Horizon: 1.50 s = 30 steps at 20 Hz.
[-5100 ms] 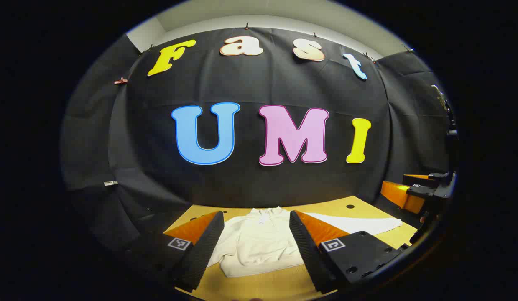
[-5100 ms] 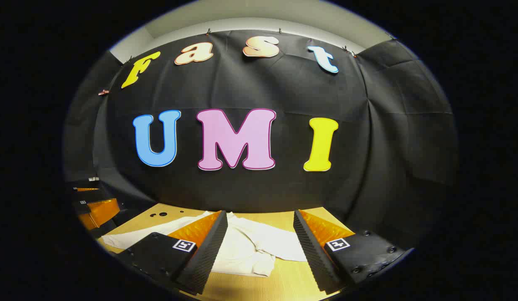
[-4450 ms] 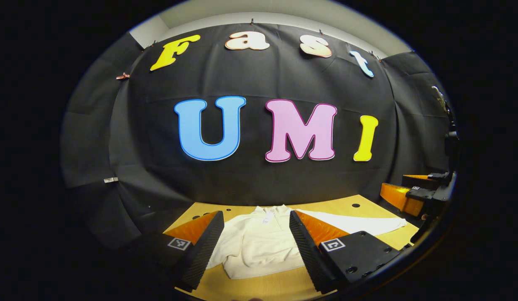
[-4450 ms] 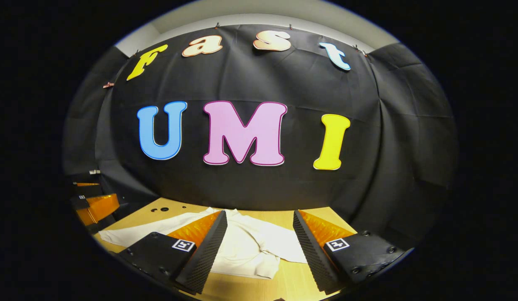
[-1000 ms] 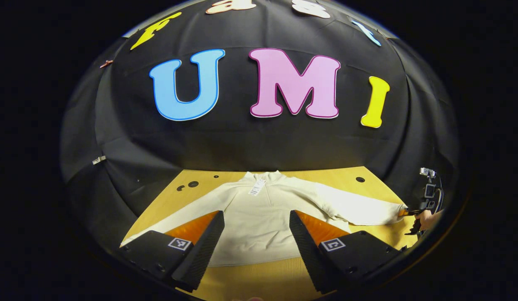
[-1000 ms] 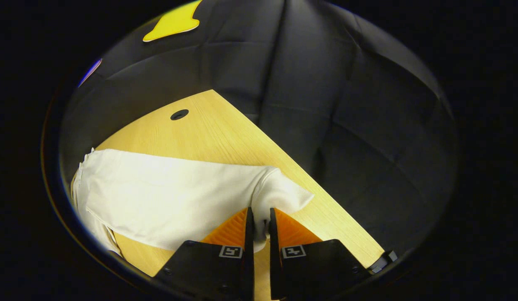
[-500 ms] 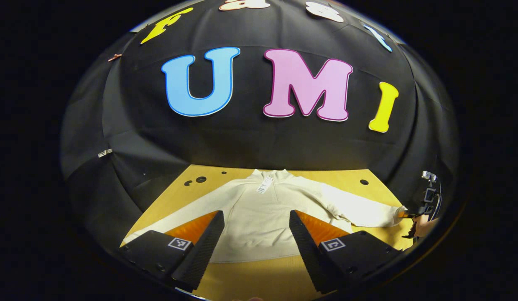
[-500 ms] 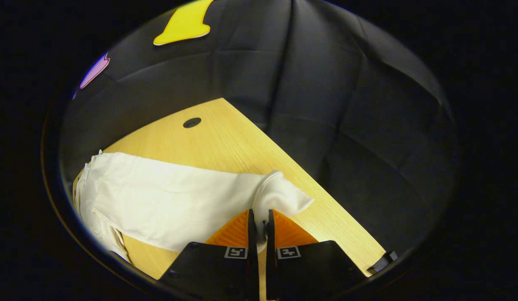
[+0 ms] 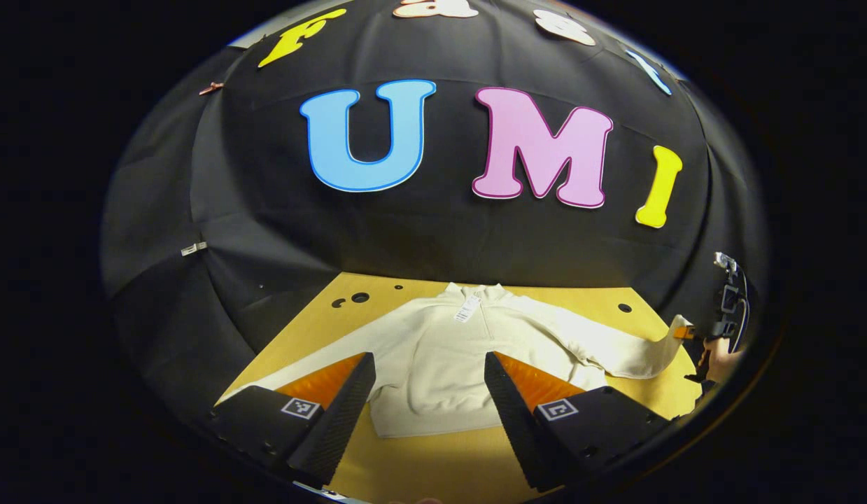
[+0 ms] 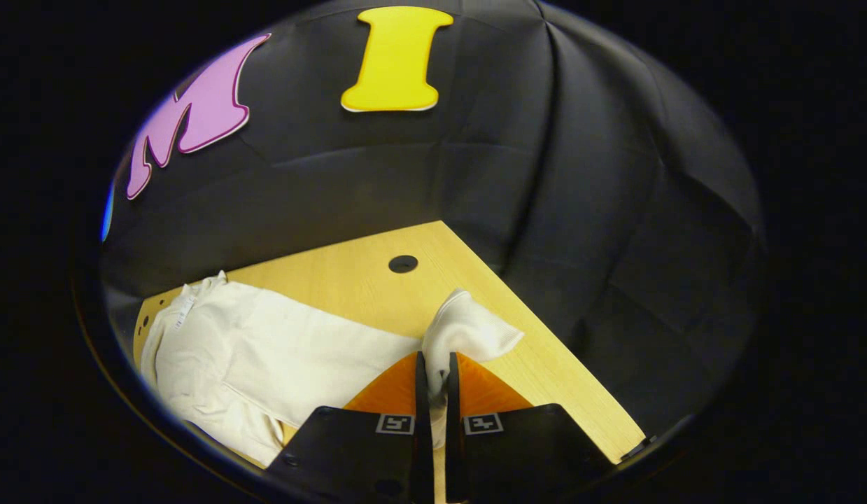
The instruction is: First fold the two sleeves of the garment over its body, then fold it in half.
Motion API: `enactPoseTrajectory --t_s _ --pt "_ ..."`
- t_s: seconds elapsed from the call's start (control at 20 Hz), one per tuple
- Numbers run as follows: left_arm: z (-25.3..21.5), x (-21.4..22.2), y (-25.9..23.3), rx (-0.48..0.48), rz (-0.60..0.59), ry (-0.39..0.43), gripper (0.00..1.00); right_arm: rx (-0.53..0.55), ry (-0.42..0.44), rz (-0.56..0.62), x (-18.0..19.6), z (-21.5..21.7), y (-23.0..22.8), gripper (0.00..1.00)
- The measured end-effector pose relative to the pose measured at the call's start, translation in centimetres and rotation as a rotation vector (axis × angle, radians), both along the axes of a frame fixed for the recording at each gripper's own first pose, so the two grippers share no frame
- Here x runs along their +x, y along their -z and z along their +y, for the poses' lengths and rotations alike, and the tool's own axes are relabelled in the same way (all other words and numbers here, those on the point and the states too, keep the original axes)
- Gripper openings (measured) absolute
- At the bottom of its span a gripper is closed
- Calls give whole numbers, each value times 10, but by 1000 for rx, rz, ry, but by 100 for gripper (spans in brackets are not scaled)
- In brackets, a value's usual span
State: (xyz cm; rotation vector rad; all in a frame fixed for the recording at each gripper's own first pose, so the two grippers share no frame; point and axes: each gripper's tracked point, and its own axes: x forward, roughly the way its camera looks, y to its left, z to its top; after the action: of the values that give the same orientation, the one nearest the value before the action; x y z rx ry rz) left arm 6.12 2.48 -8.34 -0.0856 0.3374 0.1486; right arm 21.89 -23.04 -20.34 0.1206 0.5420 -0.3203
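Right gripper (image 10: 433,381) clamped on sleeve cuff (image 10: 468,332), lifted off table (image 10: 545,371). Left gripper (image 9: 426,392) apart, above sweater (image 9: 440,357) lying flat. We judged: no fold finished; both sleeves, halving left.

A black cloth wall (image 9: 433,231) drapes in soft creases around a light wooden table (image 9: 314,329) in the booth, meeting at a seamed corner (image 10: 545,175). Round holes (image 10: 403,264) pierce the tabletop near its far edge. A small clip (image 9: 210,89) pins the cloth high up under even indoor light.
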Motion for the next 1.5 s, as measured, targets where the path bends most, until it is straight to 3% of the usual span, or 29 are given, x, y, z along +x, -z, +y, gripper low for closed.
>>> enactPoseTrajectory --t_s 0.35,0.6,1.15,1.25,1.5 --pt "42 -14 8 -35 0 -73 98 -36 -135 -89 58 76 -53 10" --pt "75 -18 12 -53 -9 -140 98 49 -165 -126 90 134 -64 10" --pt "104 -24 23 -71 26 -175 97 183 -234 -59 88 223 -24 10" --pt "102 -21 23 -75 29 -163 97 192 -224 -50 83 220 -26 10" --pt "91 -14 21 -85 16 -125 97 30 -197 -95 47 159 -69 11"
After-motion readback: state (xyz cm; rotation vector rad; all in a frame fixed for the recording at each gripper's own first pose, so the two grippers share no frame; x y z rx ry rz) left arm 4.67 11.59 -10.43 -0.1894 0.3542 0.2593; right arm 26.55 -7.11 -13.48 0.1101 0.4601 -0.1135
